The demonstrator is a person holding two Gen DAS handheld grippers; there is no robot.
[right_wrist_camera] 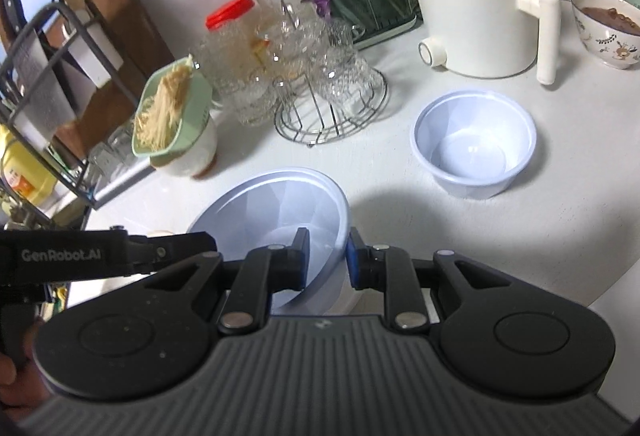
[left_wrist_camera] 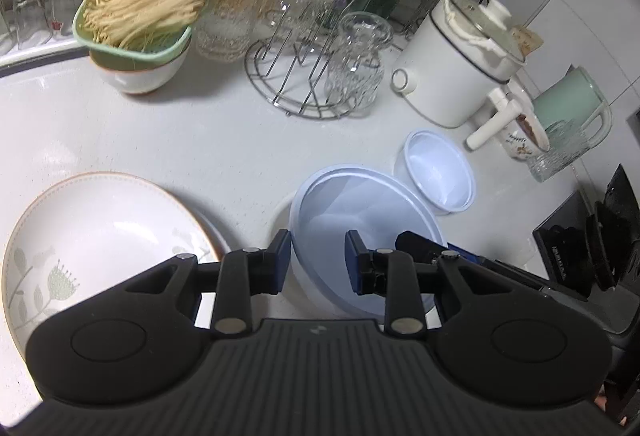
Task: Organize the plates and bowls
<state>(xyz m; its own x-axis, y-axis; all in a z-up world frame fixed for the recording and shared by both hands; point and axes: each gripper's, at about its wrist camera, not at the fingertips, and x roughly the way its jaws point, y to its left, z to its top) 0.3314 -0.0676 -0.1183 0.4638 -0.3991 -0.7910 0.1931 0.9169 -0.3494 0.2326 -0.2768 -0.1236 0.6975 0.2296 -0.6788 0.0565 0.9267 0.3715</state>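
The large bowl and small bowl are pale blue plastic with a smooth, semi-gloss finish; the plate is glossy glazed ceramic. The countertop is white, smooth and faintly speckled. The glass rack is bright metal wire, the cutting board brown wood

Bright overhead light, soft shadows, fisheye-warped edges.
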